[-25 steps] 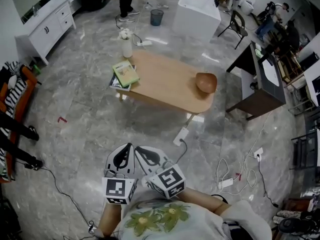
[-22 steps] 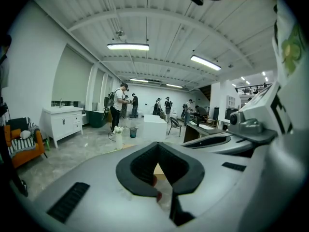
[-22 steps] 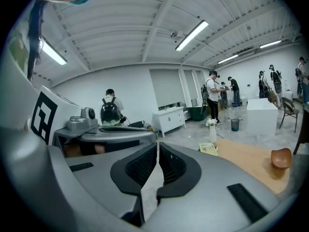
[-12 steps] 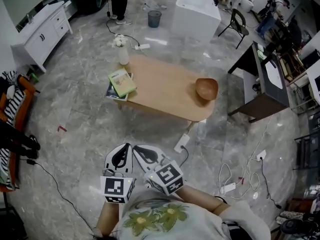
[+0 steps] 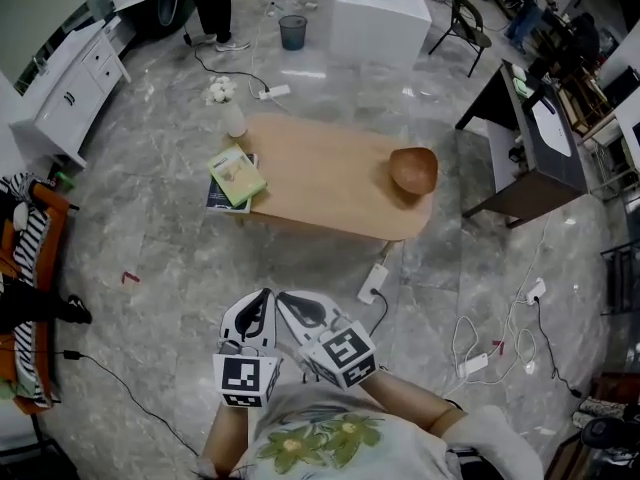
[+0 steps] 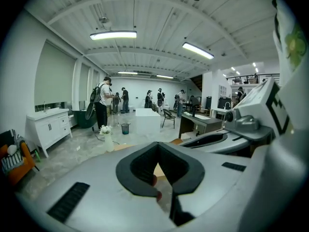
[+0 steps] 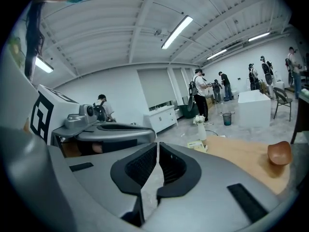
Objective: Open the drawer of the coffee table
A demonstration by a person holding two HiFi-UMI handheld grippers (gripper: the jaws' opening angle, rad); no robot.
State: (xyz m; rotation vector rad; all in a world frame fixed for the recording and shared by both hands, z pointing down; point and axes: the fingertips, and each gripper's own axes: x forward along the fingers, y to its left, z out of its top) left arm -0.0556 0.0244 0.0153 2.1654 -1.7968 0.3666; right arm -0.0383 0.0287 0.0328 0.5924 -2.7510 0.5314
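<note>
Nearest: the person's patterned shirt at the bottom edge of the head view, both grippers held out side by side over the grey marble floor (image 5: 150,228).

Left gripper (image 5: 264,295): jaws pressed together, nothing between them. Right gripper (image 5: 283,299): jaws together too, only a hairline slit between the pads, empty. The tips of the two grippers are just beside each other.

Ahead on the floor: white power strip (image 5: 373,283) with its cable, near the table's front edge.

Coffee table (image 5: 320,173): light wood, rounded top, well apart from both grippers. Its drawer cannot be made out from these views.

On the table: stack of books (image 5: 235,178) at the left end, wooden bowl (image 5: 413,169) at the right end, white vase of flowers (image 5: 230,108) at the far left corner.

Beyond: white cabinet (image 5: 60,93) left, dark desk (image 5: 530,158) right, bin (image 5: 292,31), and a standing person (image 5: 205,3).
</note>
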